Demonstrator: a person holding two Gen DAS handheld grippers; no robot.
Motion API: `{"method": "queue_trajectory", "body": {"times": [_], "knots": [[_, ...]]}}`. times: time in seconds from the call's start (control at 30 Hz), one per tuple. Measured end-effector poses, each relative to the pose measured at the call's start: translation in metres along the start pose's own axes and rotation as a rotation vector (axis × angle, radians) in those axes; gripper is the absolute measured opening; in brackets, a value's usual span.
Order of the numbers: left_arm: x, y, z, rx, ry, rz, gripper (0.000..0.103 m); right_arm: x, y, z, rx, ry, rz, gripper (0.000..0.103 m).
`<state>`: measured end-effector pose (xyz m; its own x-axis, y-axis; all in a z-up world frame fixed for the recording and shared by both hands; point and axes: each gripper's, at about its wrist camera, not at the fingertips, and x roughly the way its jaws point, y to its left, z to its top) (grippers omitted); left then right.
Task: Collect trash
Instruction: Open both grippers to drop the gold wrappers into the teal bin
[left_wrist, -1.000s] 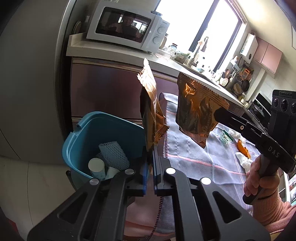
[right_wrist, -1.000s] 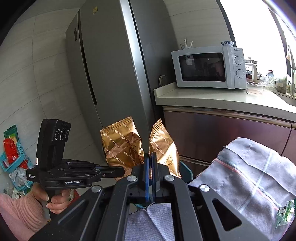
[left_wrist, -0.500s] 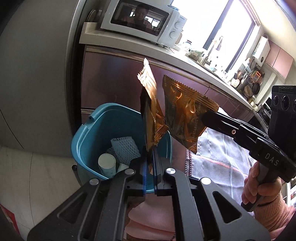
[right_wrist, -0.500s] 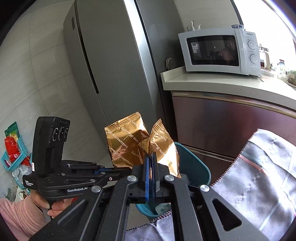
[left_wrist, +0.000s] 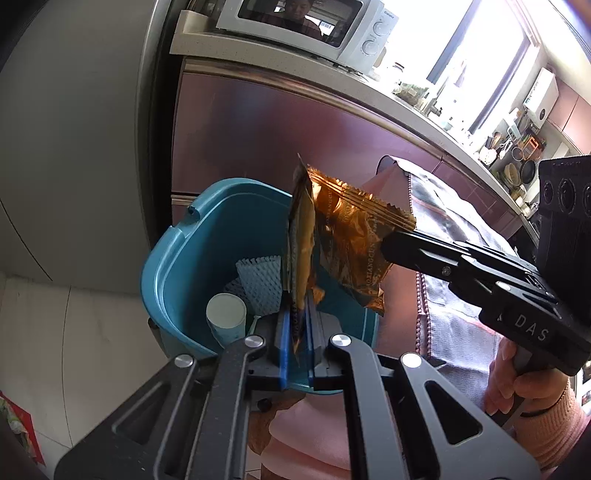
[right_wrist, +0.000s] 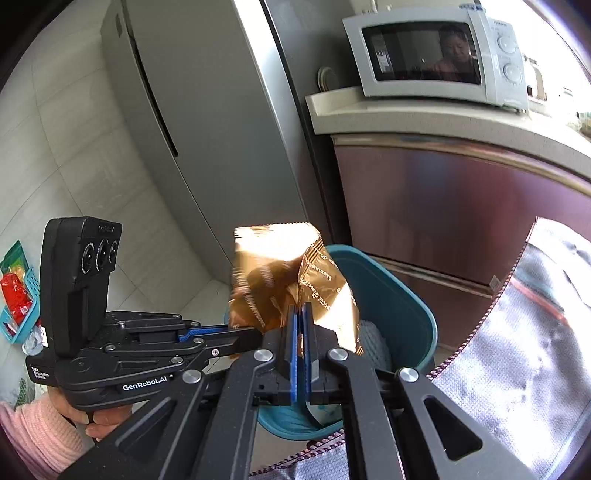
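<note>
My left gripper (left_wrist: 297, 314) is shut on a gold snack wrapper (left_wrist: 300, 236), seen edge-on, held over the teal trash bin (left_wrist: 173, 258). My right gripper (right_wrist: 300, 321) is shut on a second gold wrapper (right_wrist: 328, 291), also above the bin (right_wrist: 402, 299). In the left wrist view the right gripper (left_wrist: 391, 245) comes in from the right with its wrapper (left_wrist: 351, 243). In the right wrist view the left gripper (right_wrist: 255, 332) comes in from the left with its wrapper (right_wrist: 266, 273). The two wrappers hang side by side, close or touching.
The bin holds a blue foam net (left_wrist: 258, 280) and a pale paper cup (left_wrist: 226, 314). A table with a grey cloth (left_wrist: 454, 229) is right of the bin. Behind stand a steel fridge (right_wrist: 207, 110), maroon cabinets (left_wrist: 277, 129) and a microwave (right_wrist: 436, 51).
Both grippers moved left off the table with their wrappers and now hang over the bin, closer together and lower. Both stay shut.
</note>
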<state>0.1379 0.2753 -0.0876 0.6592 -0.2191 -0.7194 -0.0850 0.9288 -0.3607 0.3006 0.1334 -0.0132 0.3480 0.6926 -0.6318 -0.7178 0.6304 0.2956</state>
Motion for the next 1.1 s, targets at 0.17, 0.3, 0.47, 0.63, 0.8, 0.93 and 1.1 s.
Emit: {"method": "queue_trajectory", "body": {"times": [0.17,0.3,0.47,0.63,0.8,0.93,1.1], "knots": [[0.016,0.004,-0.002,-0.013,0.022,0.009,0.006,0.009,-0.002,0.0,0.006,0.037,-0.031,0.005],[0.022,0.005,-0.003,-0.019,0.021,0.017,0.007,0.01,-0.007,-0.001,0.033,0.038,-0.043,0.009],[0.028,0.004,-0.002,-0.028,0.013,0.022,0.012,0.005,-0.009,-0.006,0.038,0.029,-0.047,0.013],[0.031,0.003,0.0,-0.036,0.009,0.031,0.013,-0.001,-0.009,-0.011,0.032,0.026,-0.042,0.014],[0.02,-0.005,-0.002,-0.011,-0.024,0.006,0.017,-0.012,-0.008,-0.018,0.036,0.012,-0.032,0.014],[0.002,-0.021,-0.004,0.037,-0.07,-0.014,0.022,-0.026,-0.007,-0.026,0.038,-0.009,-0.029,0.018],[-0.022,-0.048,-0.009,0.107,-0.141,-0.048,0.033,-0.053,-0.007,-0.035,0.04,-0.05,-0.037,0.024]]}}
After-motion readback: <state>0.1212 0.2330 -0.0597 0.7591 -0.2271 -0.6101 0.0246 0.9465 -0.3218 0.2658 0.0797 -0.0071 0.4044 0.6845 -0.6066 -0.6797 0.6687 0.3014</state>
